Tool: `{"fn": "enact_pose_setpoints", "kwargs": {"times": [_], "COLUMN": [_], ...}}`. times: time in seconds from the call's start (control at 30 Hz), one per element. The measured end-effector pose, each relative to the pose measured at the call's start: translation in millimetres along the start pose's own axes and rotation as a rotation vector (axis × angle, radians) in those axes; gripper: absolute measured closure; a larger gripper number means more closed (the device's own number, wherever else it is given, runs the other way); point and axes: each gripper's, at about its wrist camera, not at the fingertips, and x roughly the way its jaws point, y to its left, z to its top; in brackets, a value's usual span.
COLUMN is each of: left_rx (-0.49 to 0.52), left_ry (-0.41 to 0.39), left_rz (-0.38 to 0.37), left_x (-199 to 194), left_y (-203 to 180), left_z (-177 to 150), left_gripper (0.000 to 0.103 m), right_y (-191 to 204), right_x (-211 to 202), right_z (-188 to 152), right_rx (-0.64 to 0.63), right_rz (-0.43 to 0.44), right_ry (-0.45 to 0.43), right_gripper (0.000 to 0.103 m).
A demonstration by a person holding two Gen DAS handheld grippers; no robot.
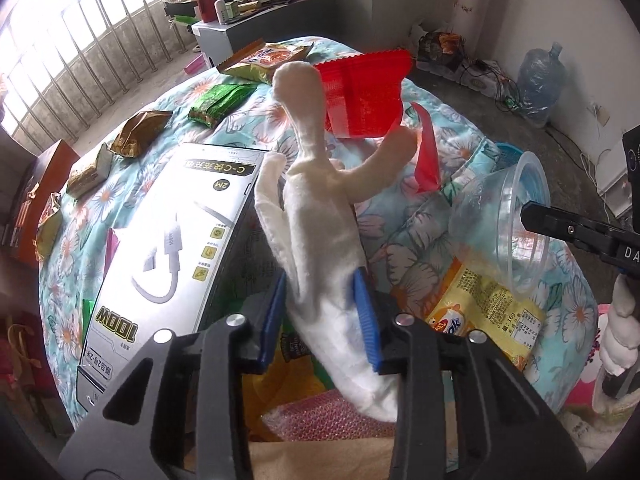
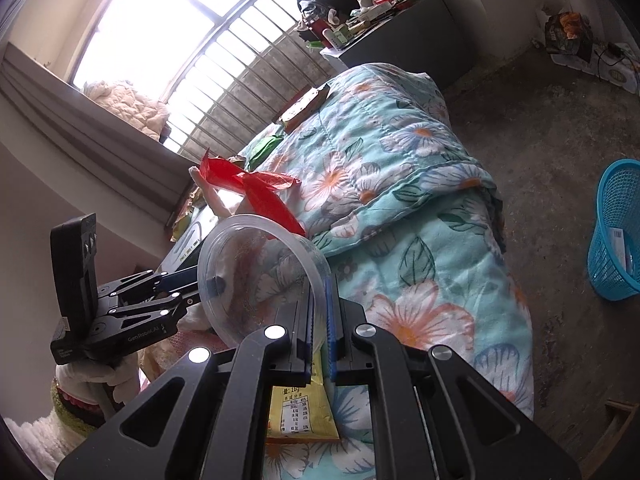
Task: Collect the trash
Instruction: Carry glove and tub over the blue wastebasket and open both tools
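My left gripper is shut on a white cloth glove, whose fingers stick up and carry a red plastic wrapper. It hangs over the flowered quilt. My right gripper is shut on the rim of a clear plastic cup, held tilted above the quilt. The cup also shows in the left wrist view, with the right gripper's finger on its rim. The red wrapper shows beyond the cup, and the left gripper's body is at left.
A blue mesh basket stands on the floor at right. On the quilt lie a white cable box, a yellow snack packet, green and gold wrappers, and an orange bag. A cluttered cabinet stands behind.
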Motion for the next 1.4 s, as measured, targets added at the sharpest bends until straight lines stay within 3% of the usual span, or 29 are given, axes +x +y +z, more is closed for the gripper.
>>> {"fn": "enact_pose_setpoints", "kwargs": {"times": [0.03,0.13,0.67,0.87,1.07,1.23,1.4], "left_rx": [0.0,0.019,-0.001,-0.042,-0.052,-0.02,0.039], "left_ry": [-0.003,-0.038,-0.268,-0.352,-0.391,-0.39,-0.315], "left_rz": [-0.005,0.006,0.017,-0.045,-0.127,-0.22,-0.36], "left_x": [-1.0,-8.7,-129.4,-175.1,-193.5,-184.2,-147.2], "left_y": [-0.5,-3.2,11.4,19.0,7.6,-20.0,-77.0], "left_z": [0.1,-0.6,-21.7,-38.7,-35.9,-6.0,47.3], "left_gripper": [0.087,0.093,0.094,0.094,0.094,0.094,0.094], "right_y": [0.1,0.6,33.1,40.8,37.5,14.3,-33.8], "right_x": [0.0,-1.3,-30.2,-49.4,-73.7,-103.4,-143.5], "right_z": [-0.6,-1.6,-7.6,-12.6,-16.0,-16.1,-16.9], "right_rx": [0.003,0.005,-0.031,-0.037,-0.021,0.029,0.116], "right_rz": [0.004,0.012,0.039,0.045,0.05,0.023,-0.066], "right_ry": [-0.001,-0.003,-0.055,-0.082,-0.135,-0.205,-0.301], "right_gripper": [0.097,0.097,0.097,0.097,0.097,0.097,0.097]}}
